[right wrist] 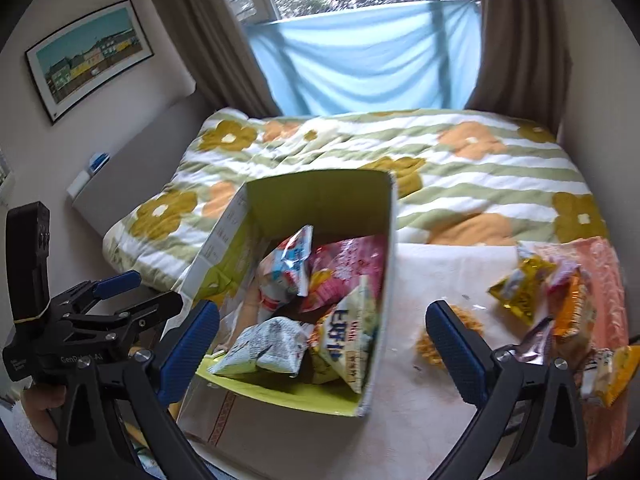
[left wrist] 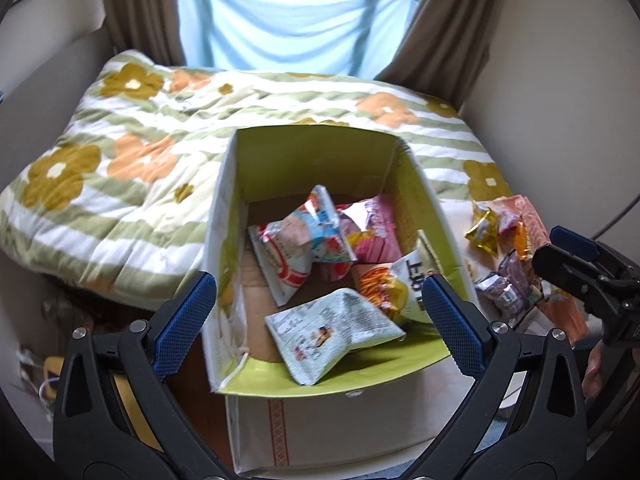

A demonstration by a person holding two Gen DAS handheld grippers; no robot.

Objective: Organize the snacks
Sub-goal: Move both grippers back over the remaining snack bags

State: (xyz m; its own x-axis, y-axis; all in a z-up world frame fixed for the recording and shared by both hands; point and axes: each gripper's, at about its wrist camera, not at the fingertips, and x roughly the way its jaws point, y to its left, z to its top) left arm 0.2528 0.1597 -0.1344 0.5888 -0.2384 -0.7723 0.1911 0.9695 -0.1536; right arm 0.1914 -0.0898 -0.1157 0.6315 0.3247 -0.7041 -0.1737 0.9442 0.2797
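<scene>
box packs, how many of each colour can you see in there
In the box, counting only what shows:
pink pack: 1
blue-and-white pack: 1
cream pack with blue lettering: 1
grey-white pack: 1
total: 4, more may hide beneath

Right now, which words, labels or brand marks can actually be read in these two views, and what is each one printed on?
"GenRob..." then ".AI", middle letters unclear: on the body of the left hand-held gripper, right wrist view.
Large blue non-Latin characters on the white snack packet in the box: visible, not reliably readable.
Fine print on the grey-white packet: too small.
Print on the box's outer wall: blurred.
</scene>
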